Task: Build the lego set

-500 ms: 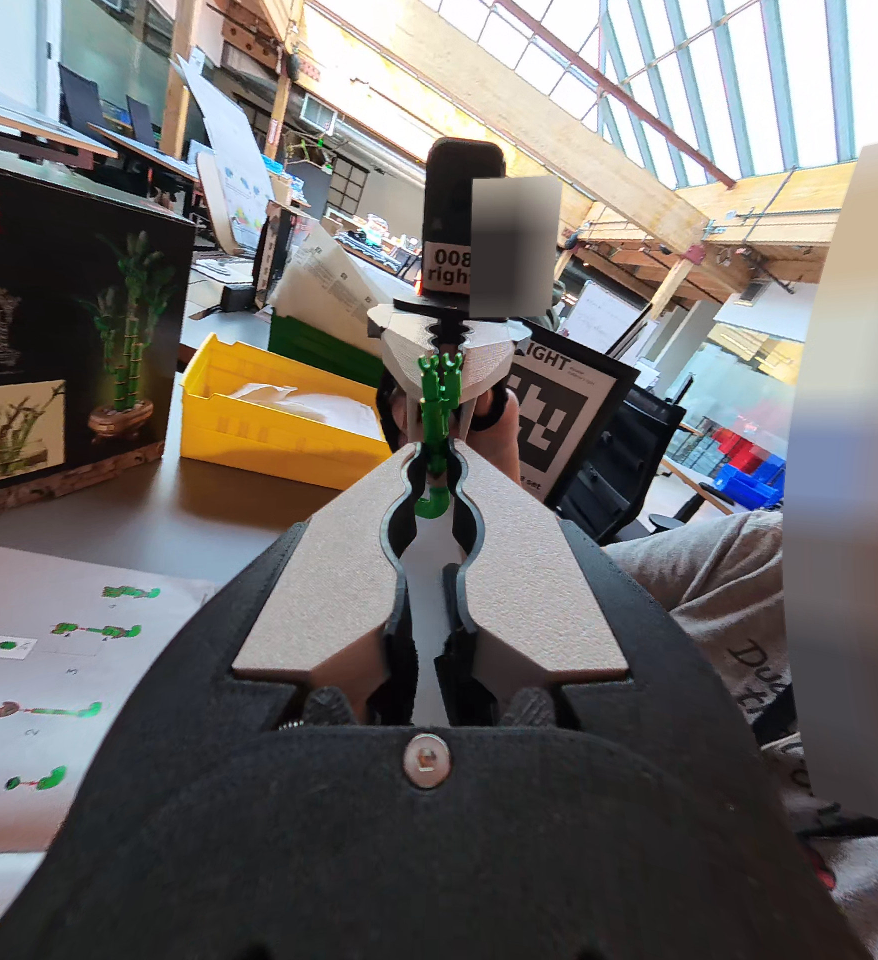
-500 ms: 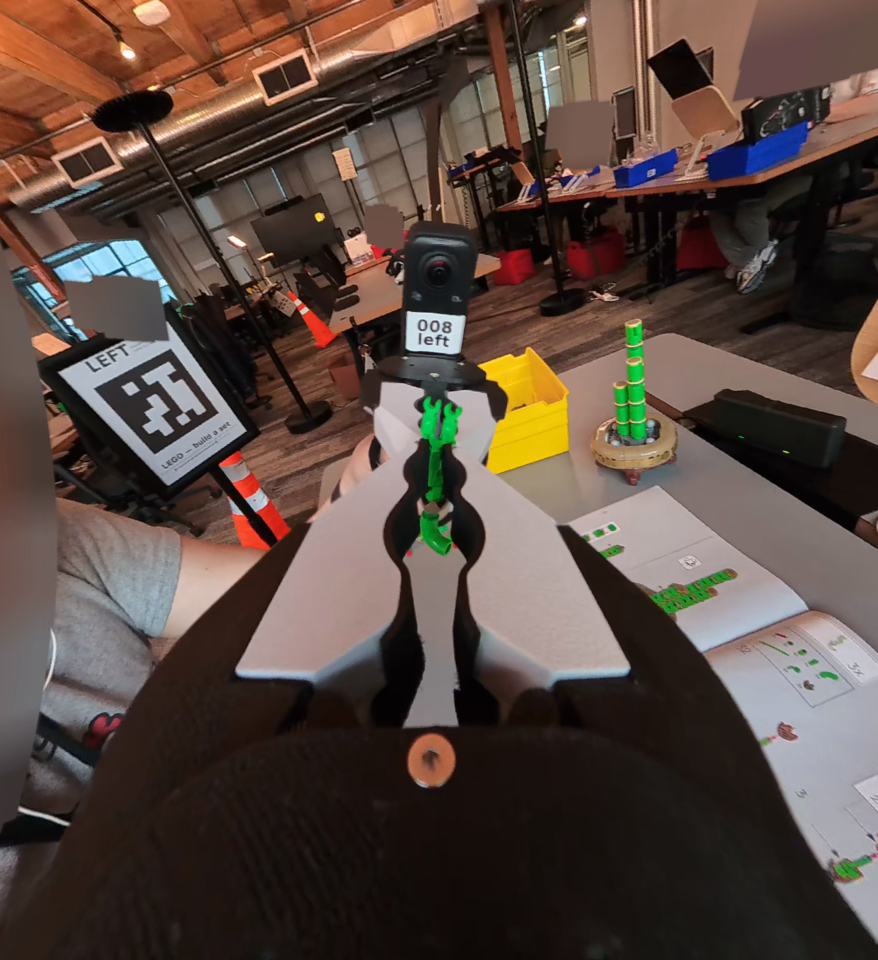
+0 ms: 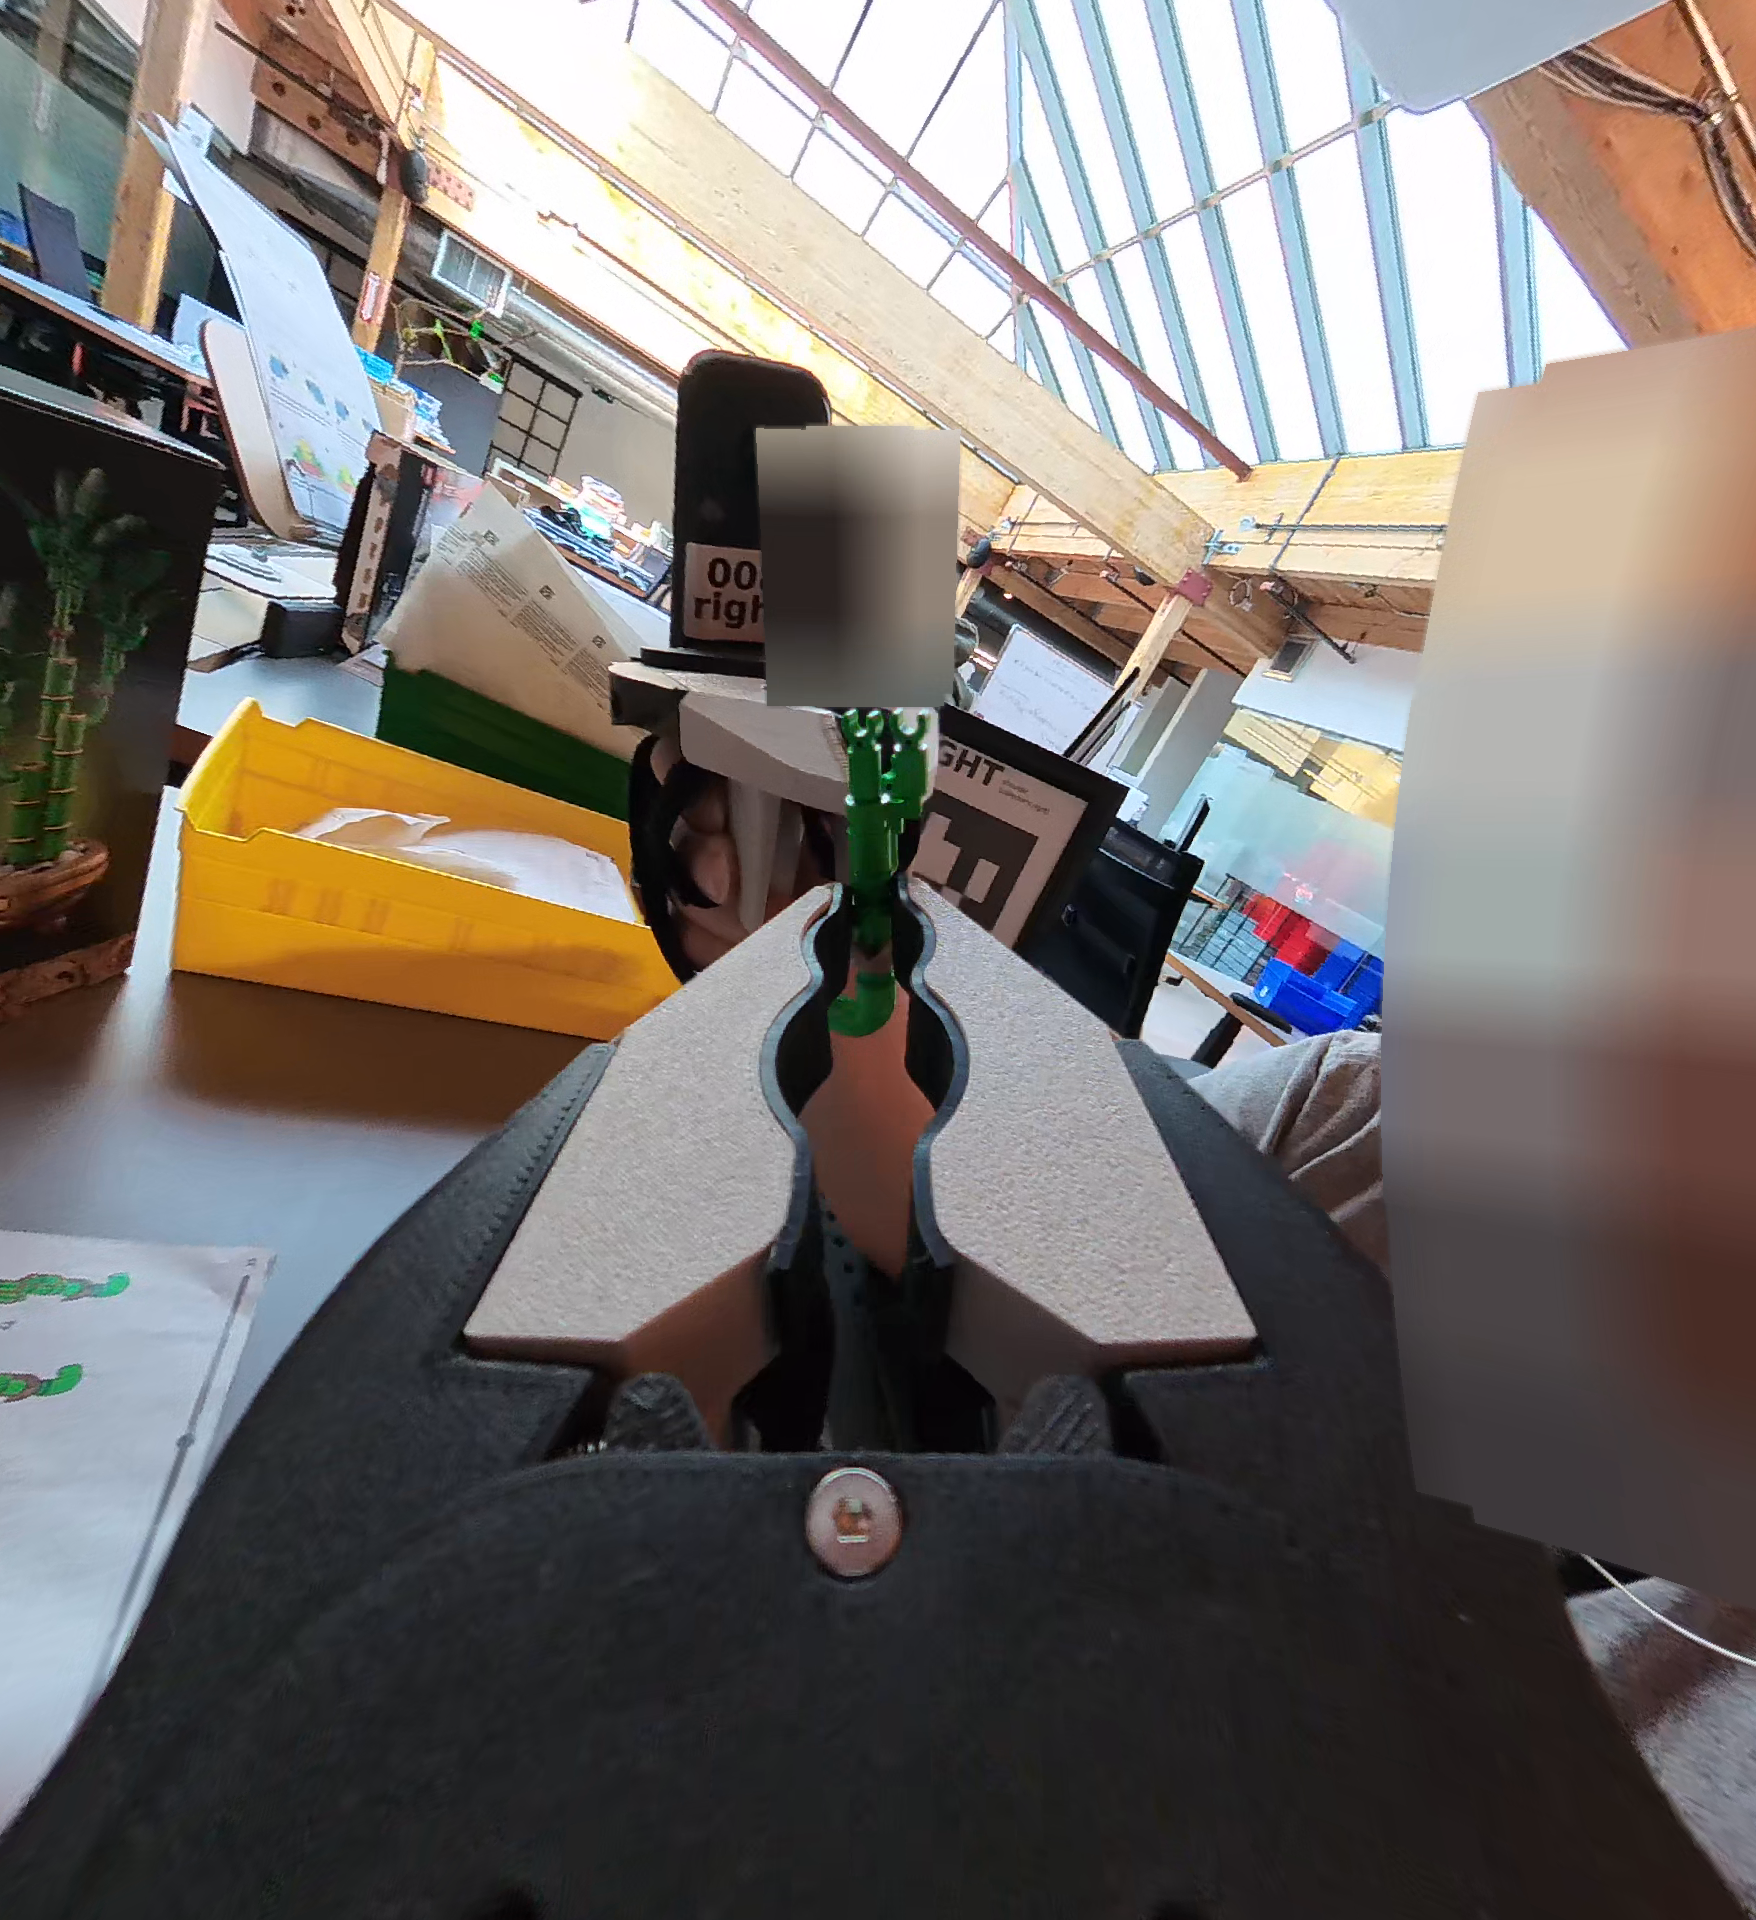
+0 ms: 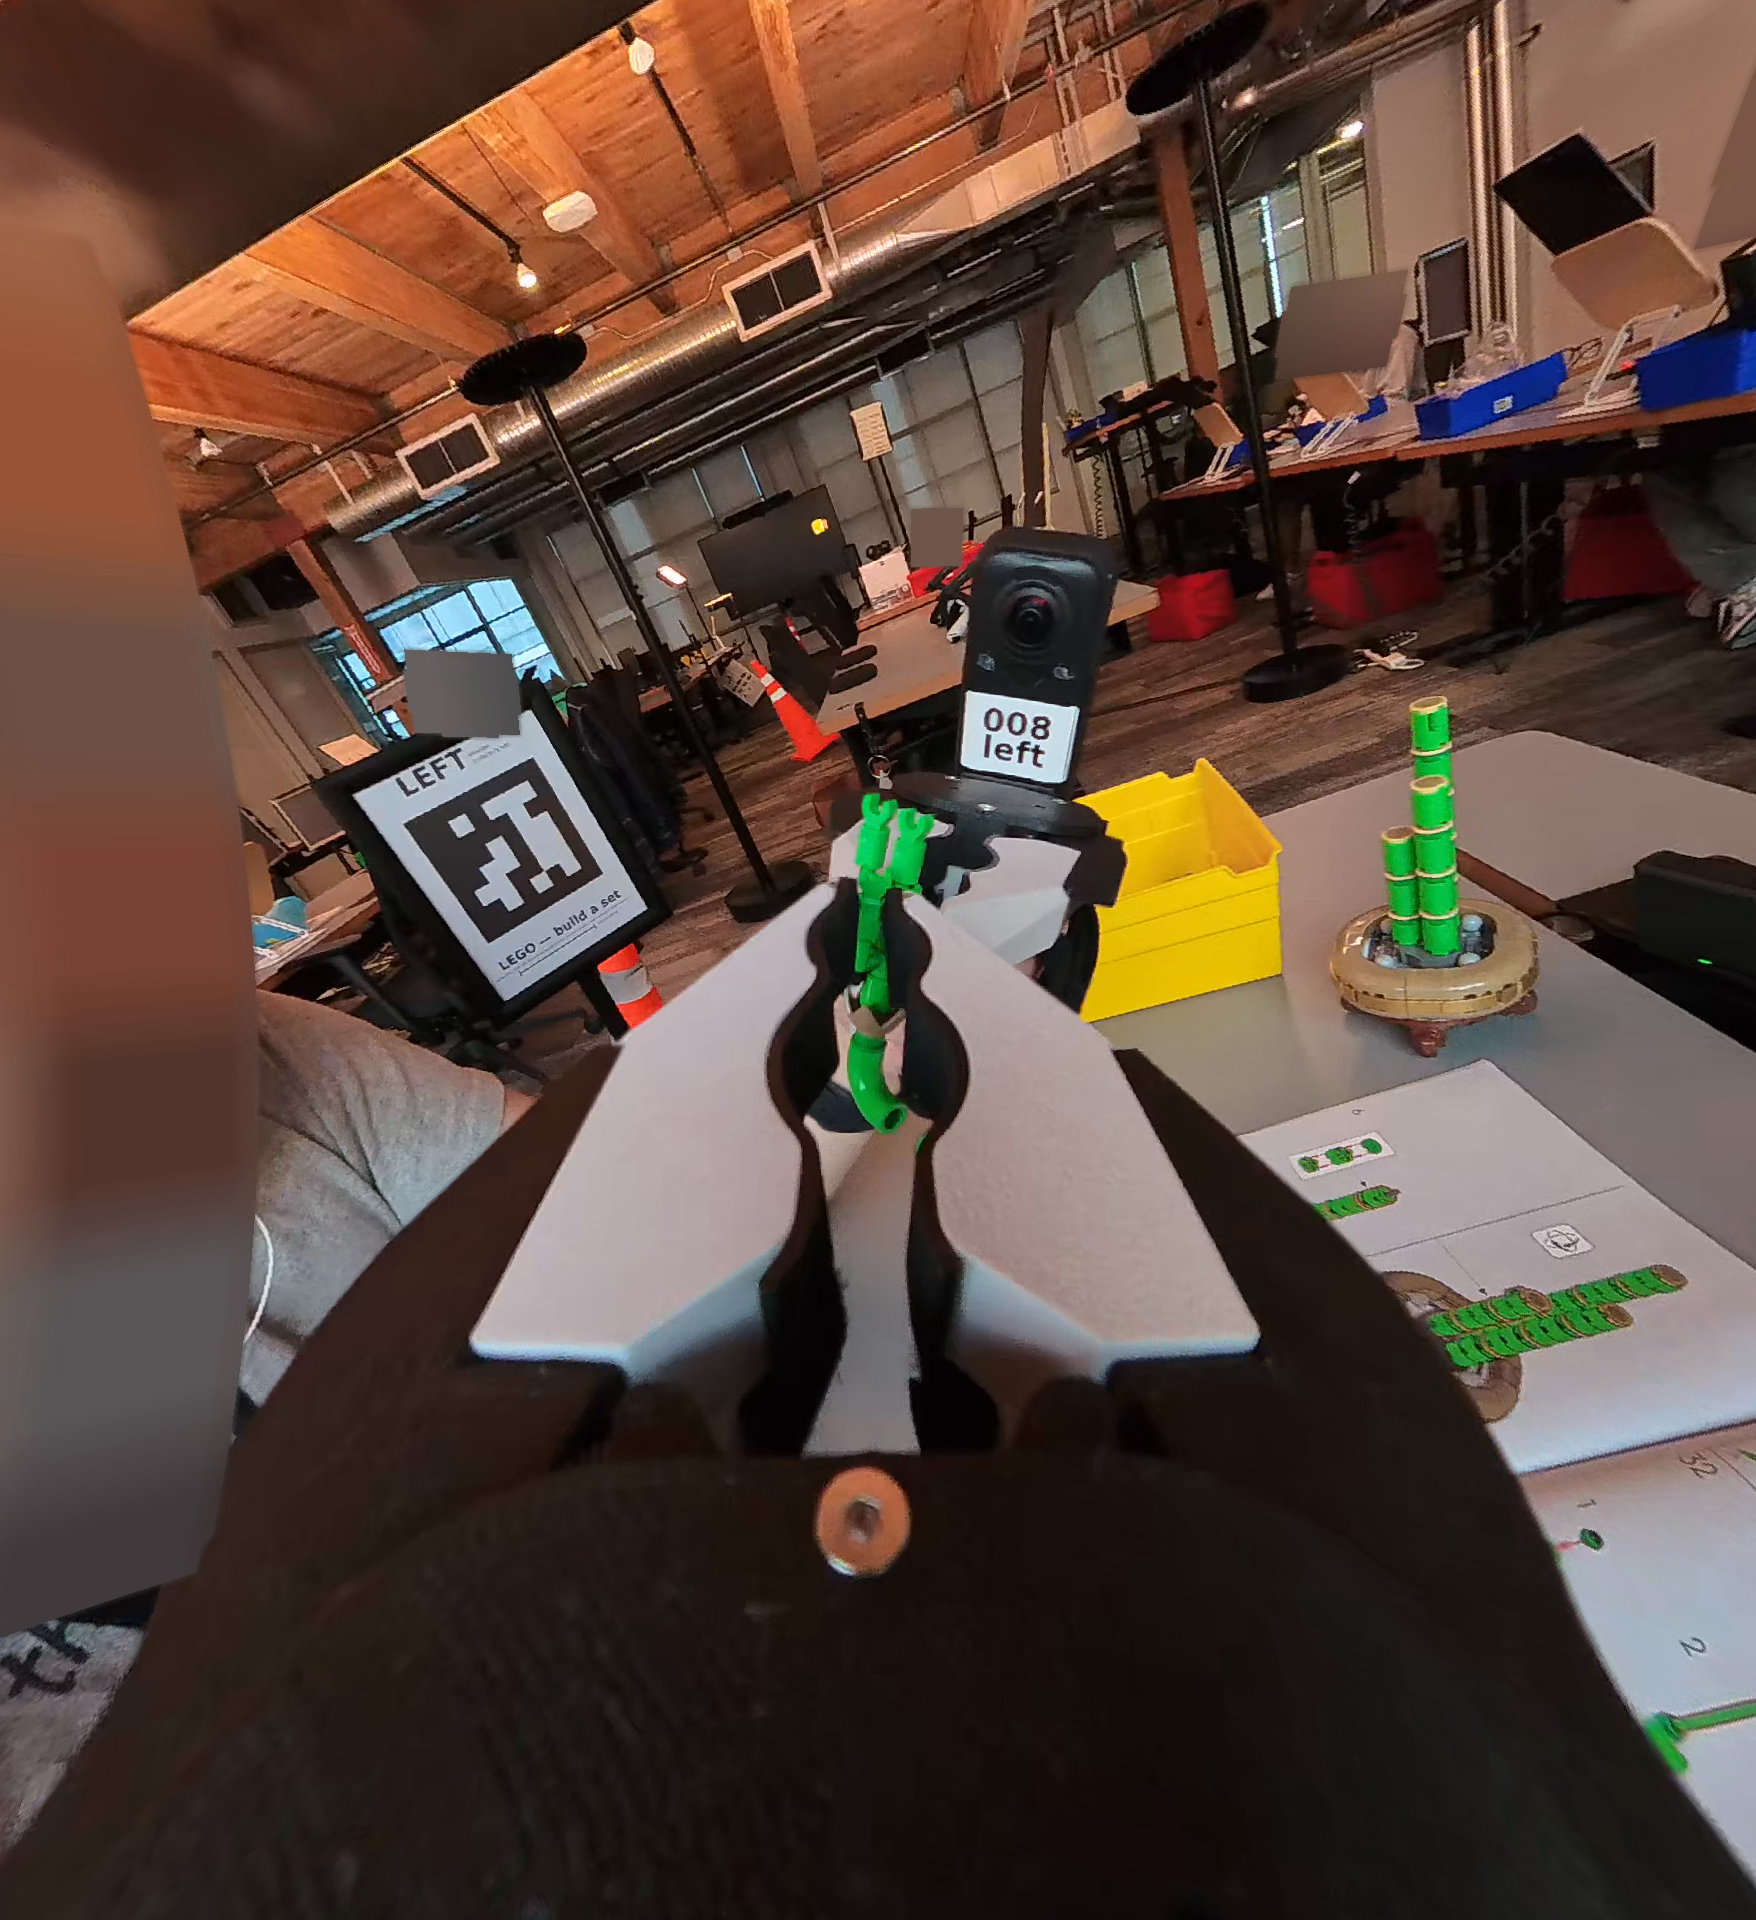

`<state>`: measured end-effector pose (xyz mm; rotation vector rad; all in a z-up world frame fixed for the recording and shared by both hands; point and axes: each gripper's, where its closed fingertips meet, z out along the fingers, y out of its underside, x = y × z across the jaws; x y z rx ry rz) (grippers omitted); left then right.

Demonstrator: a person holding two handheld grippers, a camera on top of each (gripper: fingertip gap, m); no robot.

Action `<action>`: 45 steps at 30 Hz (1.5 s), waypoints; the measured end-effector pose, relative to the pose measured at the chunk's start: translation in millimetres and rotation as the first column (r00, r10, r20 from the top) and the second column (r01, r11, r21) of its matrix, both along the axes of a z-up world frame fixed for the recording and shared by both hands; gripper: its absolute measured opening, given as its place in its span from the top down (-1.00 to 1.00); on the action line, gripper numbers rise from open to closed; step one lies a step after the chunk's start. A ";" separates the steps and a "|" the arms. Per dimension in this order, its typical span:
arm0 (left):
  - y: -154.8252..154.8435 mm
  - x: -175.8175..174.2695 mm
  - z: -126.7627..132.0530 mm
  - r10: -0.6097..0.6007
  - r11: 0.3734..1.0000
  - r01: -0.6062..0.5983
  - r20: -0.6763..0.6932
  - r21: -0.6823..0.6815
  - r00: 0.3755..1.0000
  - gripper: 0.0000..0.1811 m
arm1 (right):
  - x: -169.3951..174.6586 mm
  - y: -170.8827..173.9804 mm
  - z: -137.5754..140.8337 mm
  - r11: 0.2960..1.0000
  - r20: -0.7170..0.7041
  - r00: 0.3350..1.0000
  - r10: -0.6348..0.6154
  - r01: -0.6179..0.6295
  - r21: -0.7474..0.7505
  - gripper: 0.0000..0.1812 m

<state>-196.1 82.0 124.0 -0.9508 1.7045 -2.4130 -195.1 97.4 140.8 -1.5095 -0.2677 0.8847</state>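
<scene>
A slender green plastic leaf stem [image 3: 876, 883] was clamped at the tips of both the left gripper [image 3: 872, 914] and the right gripper [image 4: 879, 914], held above the grey table [image 4: 1632, 810].

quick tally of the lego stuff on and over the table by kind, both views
green stem piece held in the grippers: 1
bamboo model in its pot: 1
yellow bin: 1
open instruction booklet: 1
set box: 1
total: 5
</scene>
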 end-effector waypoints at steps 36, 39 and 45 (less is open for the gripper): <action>35.2 24.2 4.3 0.486 0.818 -0.522 0.194 0.241 0.852 0.94 | 20.6 13.2 9.2 0.794 0.423 0.676 -0.604 0.560 0.237 0.86; 31.7 24.3 4.6 0.487 0.811 -0.526 0.204 0.257 0.849 0.94 | 22.8 19.2 0.9 0.791 0.449 0.661 -0.602 0.572 0.218 0.87; 27.5 26.3 2.2 0.490 0.792 -0.536 0.219 0.293 0.844 0.94 | 22.3 21.1 0.7 0.789 0.436 0.665 -0.606 0.573 0.223 0.89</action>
